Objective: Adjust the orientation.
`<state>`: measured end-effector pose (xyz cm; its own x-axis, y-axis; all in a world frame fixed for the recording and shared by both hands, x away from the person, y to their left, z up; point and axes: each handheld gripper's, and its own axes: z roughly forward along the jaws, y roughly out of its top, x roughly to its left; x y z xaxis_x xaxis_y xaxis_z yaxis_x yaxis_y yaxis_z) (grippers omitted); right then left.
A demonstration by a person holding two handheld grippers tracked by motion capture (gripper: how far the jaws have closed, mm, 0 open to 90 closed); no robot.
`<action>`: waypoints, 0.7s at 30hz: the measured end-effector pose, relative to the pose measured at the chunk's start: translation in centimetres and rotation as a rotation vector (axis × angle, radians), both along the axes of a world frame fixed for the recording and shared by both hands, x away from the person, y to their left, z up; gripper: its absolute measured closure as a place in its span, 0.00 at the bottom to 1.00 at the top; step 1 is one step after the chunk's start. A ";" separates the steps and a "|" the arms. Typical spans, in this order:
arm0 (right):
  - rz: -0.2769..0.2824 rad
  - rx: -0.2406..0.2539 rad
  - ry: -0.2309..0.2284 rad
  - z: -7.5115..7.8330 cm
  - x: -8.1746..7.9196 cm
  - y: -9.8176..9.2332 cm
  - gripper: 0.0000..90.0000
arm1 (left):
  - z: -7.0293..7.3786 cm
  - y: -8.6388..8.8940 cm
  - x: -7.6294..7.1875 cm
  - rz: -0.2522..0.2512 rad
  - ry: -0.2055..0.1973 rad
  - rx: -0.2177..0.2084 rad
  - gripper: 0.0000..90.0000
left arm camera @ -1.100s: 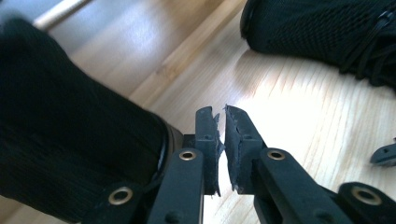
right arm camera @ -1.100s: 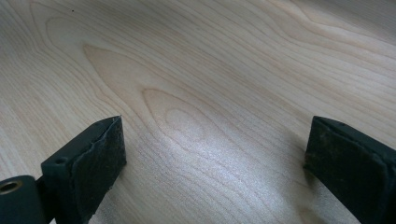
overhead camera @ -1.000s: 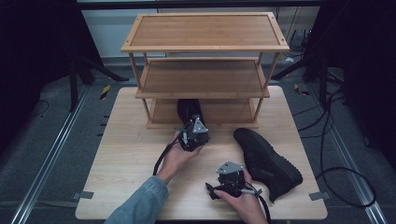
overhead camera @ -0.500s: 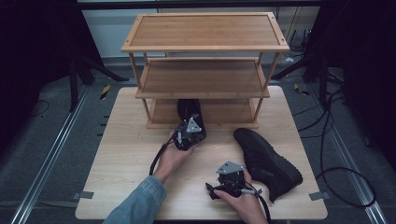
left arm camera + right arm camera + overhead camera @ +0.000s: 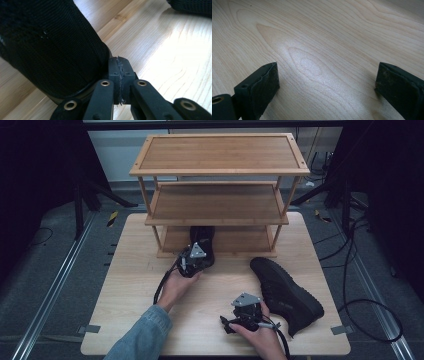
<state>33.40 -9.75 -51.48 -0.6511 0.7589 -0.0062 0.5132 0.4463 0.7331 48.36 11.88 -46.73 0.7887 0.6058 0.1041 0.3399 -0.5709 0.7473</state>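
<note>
Black shoe (image 5: 202, 245) sits toe-in under the lowest shelf of the wooden rack (image 5: 220, 170), heel jutting past the front edge onto the table (image 5: 135, 285). Left gripper (image 5: 192, 265) at the heel, jaws pressed flat together with nothing between, tips touching the shoe's mesh side. Second black shoe (image 5: 285, 292) lies well apart to the right, near the table's edge. Right gripper (image 5: 240, 317) just beside it, low over bare wood, jaws wide, empty. Open table left of both hands.
</note>
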 end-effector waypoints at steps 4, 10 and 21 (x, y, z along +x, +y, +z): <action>0.000 0.000 0.000 0.0 0.0 0.0 0.06 | -0.1 0.8 0.4 0.012 0.008 -0.023 0.99; 0.001 -0.001 -0.001 0.0 0.0 0.0 0.06 | -0.1 0.8 0.6 0.028 0.005 -0.019 0.98; 0.000 0.000 -0.001 0.0 0.0 0.0 0.06 | -0.2 1.3 0.9 0.050 0.010 -0.039 0.96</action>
<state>33.40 -9.75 -51.47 -0.6512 0.7589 -0.0068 0.5128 0.4466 0.7332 49.26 13.21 -46.97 0.7581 0.6482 0.0720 0.3752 -0.5237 0.7648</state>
